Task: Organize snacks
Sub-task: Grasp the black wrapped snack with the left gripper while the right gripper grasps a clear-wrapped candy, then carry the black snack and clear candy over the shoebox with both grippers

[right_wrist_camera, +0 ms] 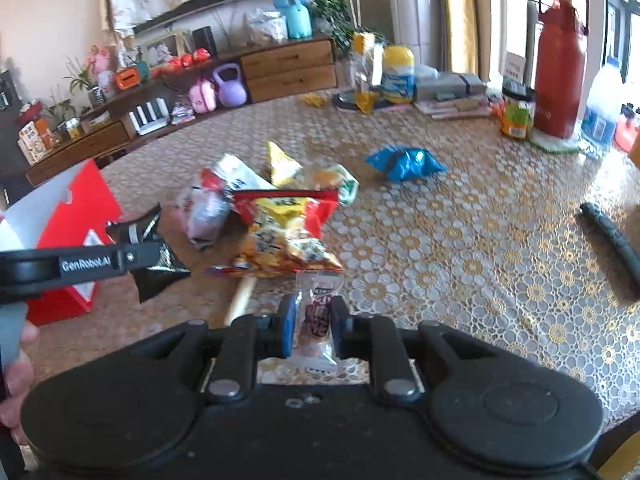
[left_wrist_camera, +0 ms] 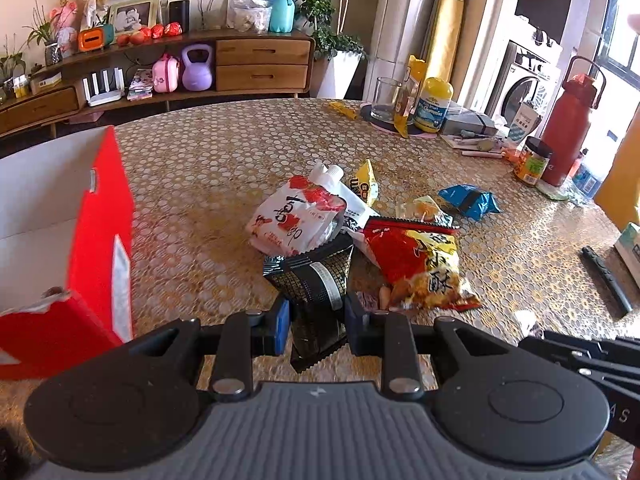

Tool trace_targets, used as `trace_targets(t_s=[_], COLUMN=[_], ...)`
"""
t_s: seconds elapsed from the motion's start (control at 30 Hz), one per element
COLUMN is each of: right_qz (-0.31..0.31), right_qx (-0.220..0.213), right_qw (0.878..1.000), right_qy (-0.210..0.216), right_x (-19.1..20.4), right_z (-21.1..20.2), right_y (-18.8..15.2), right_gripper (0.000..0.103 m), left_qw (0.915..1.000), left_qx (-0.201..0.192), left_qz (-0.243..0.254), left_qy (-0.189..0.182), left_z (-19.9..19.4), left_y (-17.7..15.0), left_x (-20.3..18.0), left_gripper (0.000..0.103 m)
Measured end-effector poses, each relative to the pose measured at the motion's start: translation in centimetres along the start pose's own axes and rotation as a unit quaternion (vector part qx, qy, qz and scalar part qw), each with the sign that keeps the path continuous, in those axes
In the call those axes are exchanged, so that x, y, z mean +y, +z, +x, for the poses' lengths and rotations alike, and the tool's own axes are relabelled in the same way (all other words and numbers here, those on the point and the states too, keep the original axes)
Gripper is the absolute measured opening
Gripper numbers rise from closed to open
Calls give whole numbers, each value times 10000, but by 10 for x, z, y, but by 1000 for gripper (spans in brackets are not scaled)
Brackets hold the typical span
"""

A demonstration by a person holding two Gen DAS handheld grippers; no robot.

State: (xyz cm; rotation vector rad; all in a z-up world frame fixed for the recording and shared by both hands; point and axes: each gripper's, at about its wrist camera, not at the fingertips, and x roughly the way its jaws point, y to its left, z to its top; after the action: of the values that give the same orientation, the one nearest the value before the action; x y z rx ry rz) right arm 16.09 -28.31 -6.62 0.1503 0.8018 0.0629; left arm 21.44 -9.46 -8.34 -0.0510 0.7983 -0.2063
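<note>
My left gripper (left_wrist_camera: 316, 322) is shut on a black snack packet (left_wrist_camera: 316, 292) and holds it above the table; it also shows in the right wrist view (right_wrist_camera: 154, 256), beside the open red box (left_wrist_camera: 100, 232). My right gripper (right_wrist_camera: 313, 328) is shut on a small clear sausage packet (right_wrist_camera: 318, 316) with red print. A pile of snacks lies mid-table: a red and yellow chip bag (left_wrist_camera: 420, 268), a white and red pouch (left_wrist_camera: 296, 216), a yellow packet (left_wrist_camera: 366, 186) and a blue packet (left_wrist_camera: 470, 200).
The red box (right_wrist_camera: 76, 216) stands at the table's left. At the far right are a glass (left_wrist_camera: 386, 98), a yellow-lidded tub (left_wrist_camera: 434, 106), a jar (left_wrist_camera: 532, 162) and a red flask (left_wrist_camera: 570, 128). A black stick (right_wrist_camera: 612, 236) lies at right.
</note>
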Motion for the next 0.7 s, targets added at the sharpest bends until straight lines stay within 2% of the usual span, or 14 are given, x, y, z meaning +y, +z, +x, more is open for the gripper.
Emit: trace_targets(t_s=[0.5, 0.7], right_qz=[-571, -840], right_qx=[-163, -327], right_qw=[9976, 9943], right_qy=[366, 578], right_x=[63, 88], right_z=[-55, -72], right_y=[6, 14], right_gripper=[16, 17], left_qw=[10000, 9998], left_qx=[72, -52], left_qz=[10, 170], left_qy=[-22, 66], left_z=[-77, -107], left_y=[-7, -4], left_x=[25, 37], left_gripper=[27, 27])
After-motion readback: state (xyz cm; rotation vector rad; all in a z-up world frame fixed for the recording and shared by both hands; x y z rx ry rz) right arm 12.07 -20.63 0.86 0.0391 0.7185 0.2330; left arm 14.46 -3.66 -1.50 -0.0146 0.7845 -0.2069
